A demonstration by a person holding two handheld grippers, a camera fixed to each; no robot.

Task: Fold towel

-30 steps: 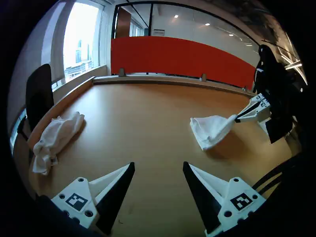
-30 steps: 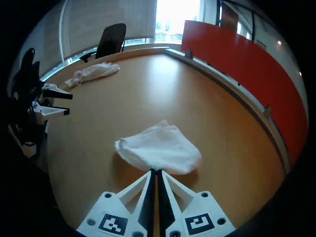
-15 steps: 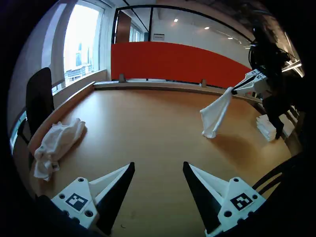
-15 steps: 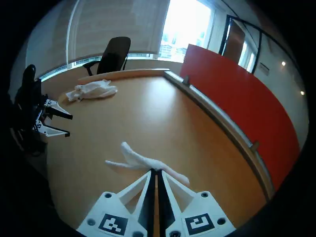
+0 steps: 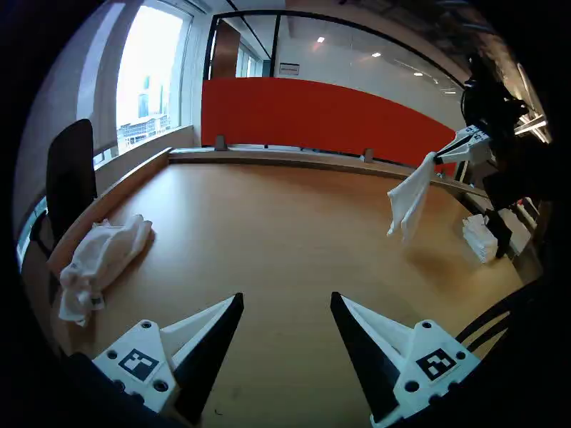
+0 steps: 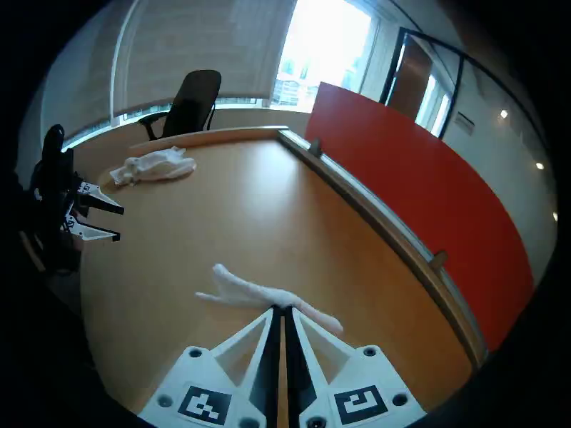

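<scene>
The right gripper (image 6: pixel 283 310) is keeping its fingers closed together, with almost no gap, on the top edge of the white towel (image 6: pixel 264 294). One second ago the towel was lying flat on the table (image 5: pixel 271 214) with only its edge pinched. Half a second ago it was hanging with its lower end just above the wood. In the left gripper view it is now hanging clear of the table at 2 o'clock. It is sitting higher and farther toward 3 o'clock than before, and its shadow is falling on the wood below it.

The left gripper (image 5: pixel 285 296) is staying wide open at 6 o'clock. It is holding nothing and hovering low over the near table edge, unchanged across the interval.

A stack of folded towels (image 5: pixel 479 237) is resting on the table at 3 o'clock, near the hanging towel but not touching it. A crumpled towel (image 5: pixel 100 257) is lying at 9 o'clock by the table's edge, in the same place as before. An office chair (image 5: pixel 68 178) is standing just behind it. A red partition (image 5: pixel 321 114) is running along the far edge at 12 o'clock.
</scene>
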